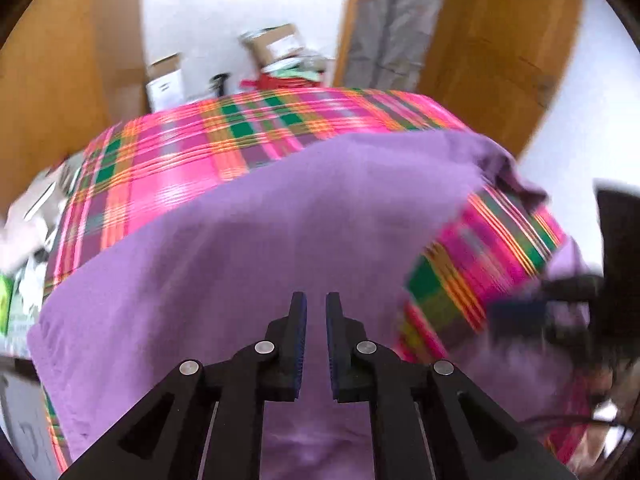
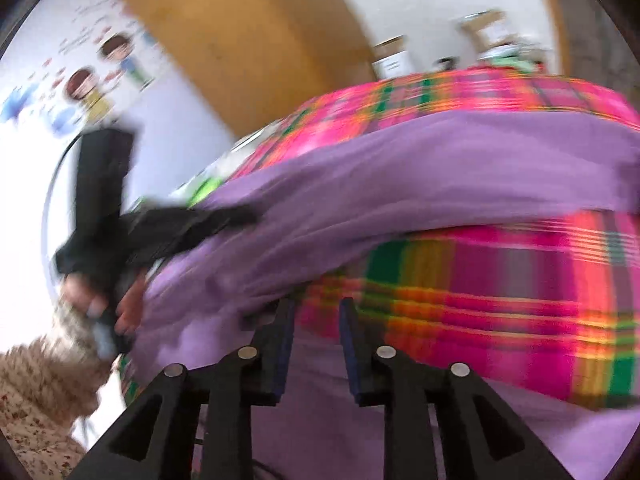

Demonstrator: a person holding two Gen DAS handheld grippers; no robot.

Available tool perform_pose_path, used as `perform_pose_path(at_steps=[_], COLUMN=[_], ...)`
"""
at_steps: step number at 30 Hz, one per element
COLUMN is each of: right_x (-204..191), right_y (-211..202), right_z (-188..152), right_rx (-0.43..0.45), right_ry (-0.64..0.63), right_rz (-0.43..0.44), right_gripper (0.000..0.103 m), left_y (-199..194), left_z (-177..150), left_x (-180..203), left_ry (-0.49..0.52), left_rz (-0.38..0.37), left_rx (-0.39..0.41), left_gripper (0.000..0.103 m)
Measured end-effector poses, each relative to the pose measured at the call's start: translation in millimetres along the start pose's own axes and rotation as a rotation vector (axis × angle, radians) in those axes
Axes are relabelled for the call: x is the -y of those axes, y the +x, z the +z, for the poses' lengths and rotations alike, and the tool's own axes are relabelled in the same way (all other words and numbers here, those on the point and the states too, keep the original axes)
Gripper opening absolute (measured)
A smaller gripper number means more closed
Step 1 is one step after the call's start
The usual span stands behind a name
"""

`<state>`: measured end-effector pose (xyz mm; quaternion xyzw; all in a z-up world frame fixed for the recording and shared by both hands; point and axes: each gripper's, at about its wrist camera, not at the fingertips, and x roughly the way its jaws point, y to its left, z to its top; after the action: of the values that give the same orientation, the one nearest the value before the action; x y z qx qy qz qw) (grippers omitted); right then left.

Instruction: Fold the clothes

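A purple garment (image 1: 280, 220) lies spread over the table with the pink plaid cloth (image 1: 180, 152). Its right part is folded back, so plaid shows beneath. My left gripper (image 1: 316, 308) hovers low over the garment's near part, its fingers a narrow gap apart with only purple cloth seen behind them. In the right wrist view my right gripper (image 2: 318, 308) stands open over the garment (image 2: 400, 176) where its near edge meets the plaid (image 2: 500, 280). Each gripper shows blurred in the other's view: the right gripper (image 1: 520, 312) at the garment's right edge, the left gripper (image 2: 192, 224) at its left end, held by a hand (image 2: 128, 304).
Cardboard boxes (image 1: 272, 48) and clutter stand beyond the table's far edge, by a wooden door (image 1: 500, 40). More clutter (image 1: 36, 216) lies left of the table. A wall with cartoon stickers (image 2: 92, 76) is at the left in the right wrist view, a patterned sleeve (image 2: 36, 392) at the bottom left.
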<state>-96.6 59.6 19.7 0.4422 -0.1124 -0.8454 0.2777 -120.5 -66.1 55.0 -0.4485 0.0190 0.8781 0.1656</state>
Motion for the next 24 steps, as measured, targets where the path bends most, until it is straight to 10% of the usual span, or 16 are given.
perform_pose_path(at_steps=[15, 24], right_x=[128.2, 144.0], right_y=[-76.5, -71.6], right_z=[4.1, 15.9], right_rx=[0.151, 0.138], right_ry=[0.142, 0.101], right_rz=[-0.607, -0.703], right_gripper=[0.040, 0.043], left_y=[46.9, 58.5], left_z=[-20.0, -9.3], left_x=[68.2, 76.0], left_ry=[0.245, 0.291], left_rz=[0.179, 0.221], left_rx=[-0.101, -0.092], left_gripper=[0.010, 0.010])
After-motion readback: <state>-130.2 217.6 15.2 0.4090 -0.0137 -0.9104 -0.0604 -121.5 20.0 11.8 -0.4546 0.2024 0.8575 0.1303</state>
